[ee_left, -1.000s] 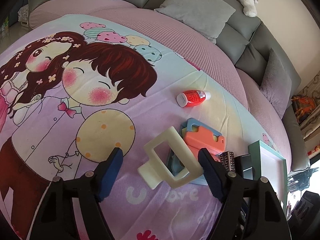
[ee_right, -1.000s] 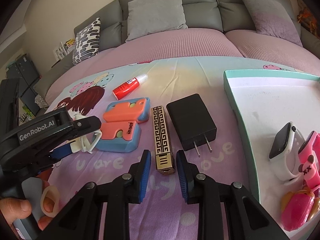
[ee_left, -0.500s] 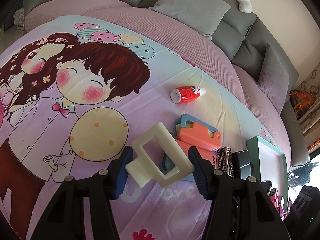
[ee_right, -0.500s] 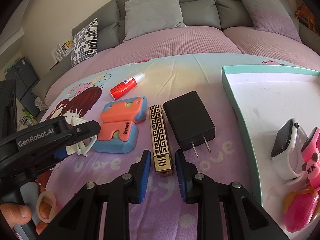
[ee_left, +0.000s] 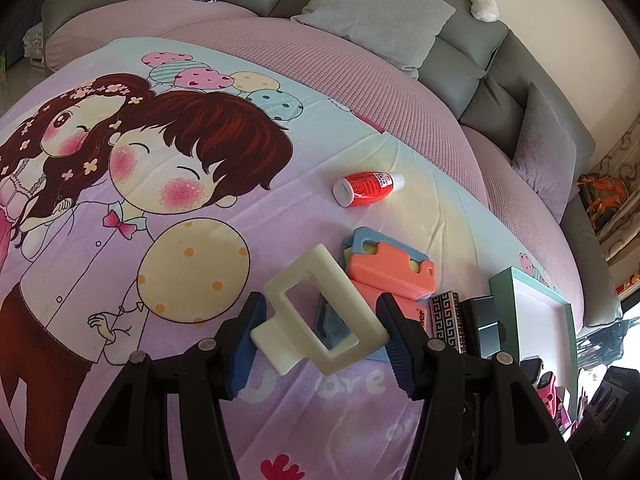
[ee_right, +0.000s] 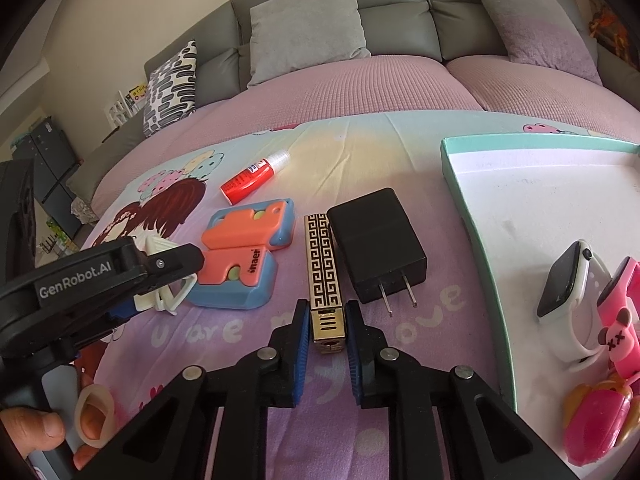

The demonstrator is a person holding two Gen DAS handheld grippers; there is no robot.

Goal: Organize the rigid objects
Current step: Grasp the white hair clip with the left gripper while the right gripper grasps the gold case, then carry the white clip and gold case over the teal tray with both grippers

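Glossy gold-and-black lighter (ee_right: 324, 280) (metal, by its shine), matt black plastic charger (ee_right: 376, 246), smooth cream plastic clip (ee_left: 320, 312), soft printed cloth sheet (ee_left: 160, 240).

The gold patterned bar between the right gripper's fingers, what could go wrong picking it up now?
The right gripper is closing on only the near end of the gold patterned bar, so the long bar may droop or pivot when lifted. The black charger lies right alongside and could get nudged. The left gripper clamps the cream frame against the orange and blue toy, which might drag along.
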